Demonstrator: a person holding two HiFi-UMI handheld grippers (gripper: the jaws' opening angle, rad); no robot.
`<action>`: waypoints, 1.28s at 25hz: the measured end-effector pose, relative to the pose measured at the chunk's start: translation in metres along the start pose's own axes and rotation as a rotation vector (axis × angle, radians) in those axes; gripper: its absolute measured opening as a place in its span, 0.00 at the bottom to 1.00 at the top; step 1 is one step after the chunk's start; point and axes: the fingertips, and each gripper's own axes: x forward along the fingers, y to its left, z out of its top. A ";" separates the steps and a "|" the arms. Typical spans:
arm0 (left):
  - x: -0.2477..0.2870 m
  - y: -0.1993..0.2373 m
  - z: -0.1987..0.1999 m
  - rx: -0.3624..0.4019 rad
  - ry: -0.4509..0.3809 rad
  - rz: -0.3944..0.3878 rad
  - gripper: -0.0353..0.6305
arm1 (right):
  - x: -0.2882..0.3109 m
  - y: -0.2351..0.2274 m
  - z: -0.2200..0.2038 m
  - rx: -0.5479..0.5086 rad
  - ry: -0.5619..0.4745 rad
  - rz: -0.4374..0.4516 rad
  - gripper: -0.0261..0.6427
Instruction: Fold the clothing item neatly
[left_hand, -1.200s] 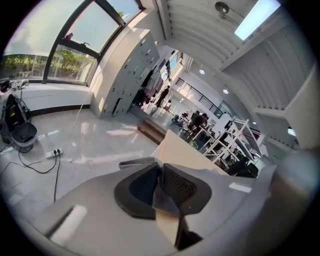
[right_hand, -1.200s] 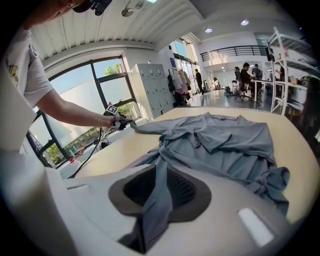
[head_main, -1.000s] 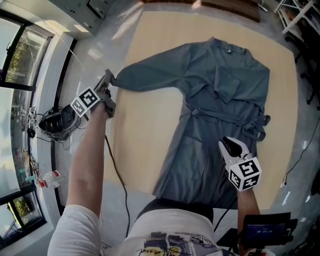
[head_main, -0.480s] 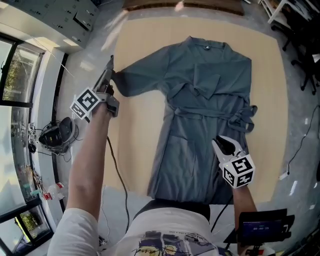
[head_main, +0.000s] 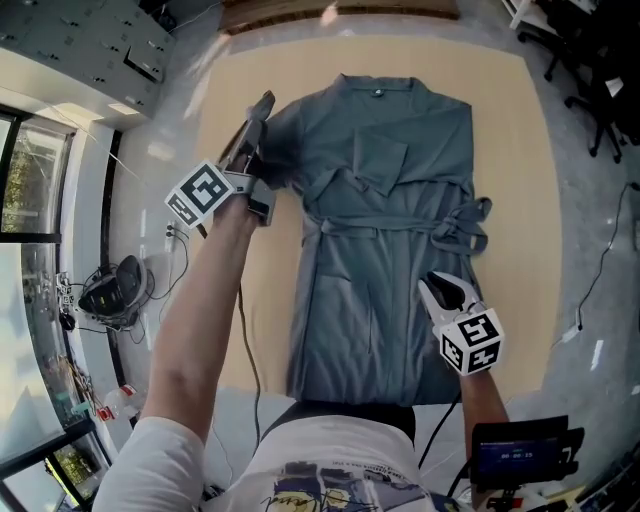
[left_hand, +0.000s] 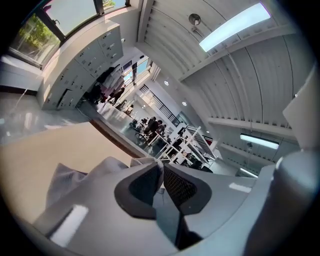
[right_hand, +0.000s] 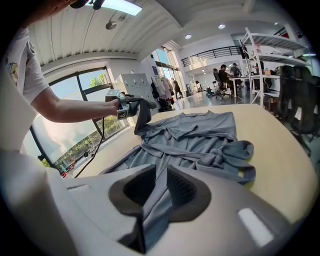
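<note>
A grey-blue robe (head_main: 385, 230) lies front up on the tan table (head_main: 510, 160), collar at the far end, its belt (head_main: 455, 222) tied at the waist. My left gripper (head_main: 262, 108) is shut on the cuff of the left sleeve (head_main: 278, 145), which hangs lifted above the robe's left shoulder. In the left gripper view grey cloth (left_hand: 161, 172) is pinched between the pads. My right gripper (head_main: 433, 285) is shut on the robe's right edge near the hem, and cloth (right_hand: 159, 192) runs between its jaws. The right gripper view shows the left gripper (right_hand: 142, 107) holding the sleeve up.
The table's left edge (head_main: 205, 130) borders a grey floor with a window wall beyond. A dark bag and cables (head_main: 112, 290) lie on the floor at left. Office chairs (head_main: 590, 70) stand at the far right. A cable (head_main: 240, 330) trails from the left gripper.
My left gripper has carried the sleeve cuff from far out at the left inward and over the robe's left shoulder. The sleeve has gone from stretched out to bunched and lifted. My right gripper keeps its hold.
</note>
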 end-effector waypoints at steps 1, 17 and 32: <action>0.009 -0.011 -0.005 -0.004 0.000 -0.017 0.12 | -0.002 -0.003 -0.001 0.010 -0.003 -0.007 0.13; 0.117 -0.160 -0.135 -0.086 0.091 -0.263 0.12 | -0.044 -0.057 -0.035 0.135 -0.023 -0.114 0.13; 0.145 -0.198 -0.261 0.212 0.356 -0.324 0.16 | -0.057 -0.066 -0.058 0.183 -0.006 -0.158 0.13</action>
